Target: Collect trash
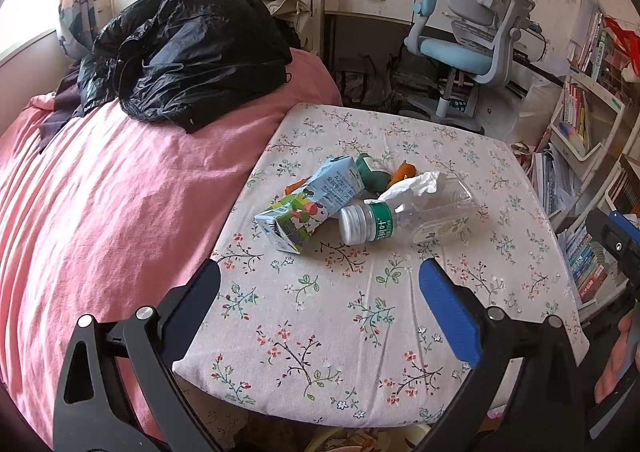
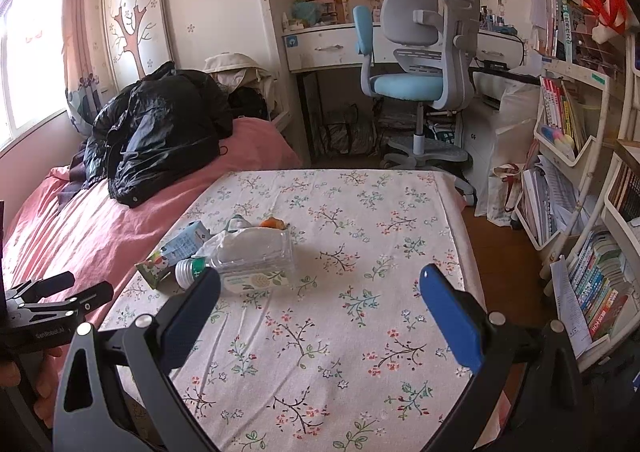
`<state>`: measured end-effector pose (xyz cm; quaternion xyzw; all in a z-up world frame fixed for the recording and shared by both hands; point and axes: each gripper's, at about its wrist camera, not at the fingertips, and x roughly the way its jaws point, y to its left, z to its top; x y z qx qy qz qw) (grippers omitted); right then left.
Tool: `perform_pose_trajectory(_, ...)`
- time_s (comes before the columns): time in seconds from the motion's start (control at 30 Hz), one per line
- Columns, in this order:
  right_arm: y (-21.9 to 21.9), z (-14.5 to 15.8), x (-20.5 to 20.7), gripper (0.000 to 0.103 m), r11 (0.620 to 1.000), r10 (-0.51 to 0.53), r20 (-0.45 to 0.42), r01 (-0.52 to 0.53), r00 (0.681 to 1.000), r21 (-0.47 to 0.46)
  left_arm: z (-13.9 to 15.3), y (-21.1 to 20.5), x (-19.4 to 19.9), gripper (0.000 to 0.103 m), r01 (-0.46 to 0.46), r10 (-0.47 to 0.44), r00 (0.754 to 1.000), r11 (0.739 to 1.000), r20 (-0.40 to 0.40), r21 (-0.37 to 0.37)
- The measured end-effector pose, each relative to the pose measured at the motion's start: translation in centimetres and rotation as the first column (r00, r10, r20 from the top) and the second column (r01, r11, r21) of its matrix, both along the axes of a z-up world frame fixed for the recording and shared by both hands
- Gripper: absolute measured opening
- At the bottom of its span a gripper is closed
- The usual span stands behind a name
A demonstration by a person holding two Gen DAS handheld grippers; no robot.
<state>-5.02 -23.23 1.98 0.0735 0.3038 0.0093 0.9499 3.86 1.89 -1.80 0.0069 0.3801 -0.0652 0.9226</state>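
Note:
A small pile of trash lies on the floral-clothed table (image 1: 320, 312): a crushed clear plastic bottle (image 1: 416, 217) with a white cap, a pale blue milk carton (image 1: 336, 181), a green juice carton (image 1: 294, 221), a crumpled white tissue (image 1: 412, 183) and small green and orange wrappers (image 1: 404, 171). My left gripper (image 1: 320, 284) stands open just short of the pile, nothing between its fingers. In the right wrist view the bottle (image 2: 252, 264) and cartons (image 2: 176, 248) lie left of centre. My right gripper (image 2: 320, 288) is open and empty over the cloth (image 2: 340, 332).
A pink bed (image 1: 100, 191) with a black jacket (image 1: 180, 47) runs along the table's left side. A grey and blue desk chair (image 2: 416, 51) and white desk stand beyond. Bookshelves (image 2: 580, 171) and stacked books (image 2: 600, 292) crowd the right. The left gripper's body (image 2: 52, 304) shows at left.

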Motion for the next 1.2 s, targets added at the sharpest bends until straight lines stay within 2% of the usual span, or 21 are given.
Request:
perform_pose_trajectory(0.37, -0.08, -0.05, -0.04, 0.096, 1.000, -0.001, -0.001, 0.001, 1.000, 0.002, -0.57, 0.39, 0.33, 0.096, -0.011, 0.011, 1.000, 1.000, -0.029, -0.007)
perform_pose_trajectory(1.2, -0.13, -0.01, -0.04, 0.096, 1.000, 0.000, -0.002, 0.000, 1.000, 0.001, -0.46, 0.15, 0.43, 0.096, -0.010, 0.011, 0.999, 1.000, -0.035, 0.007)
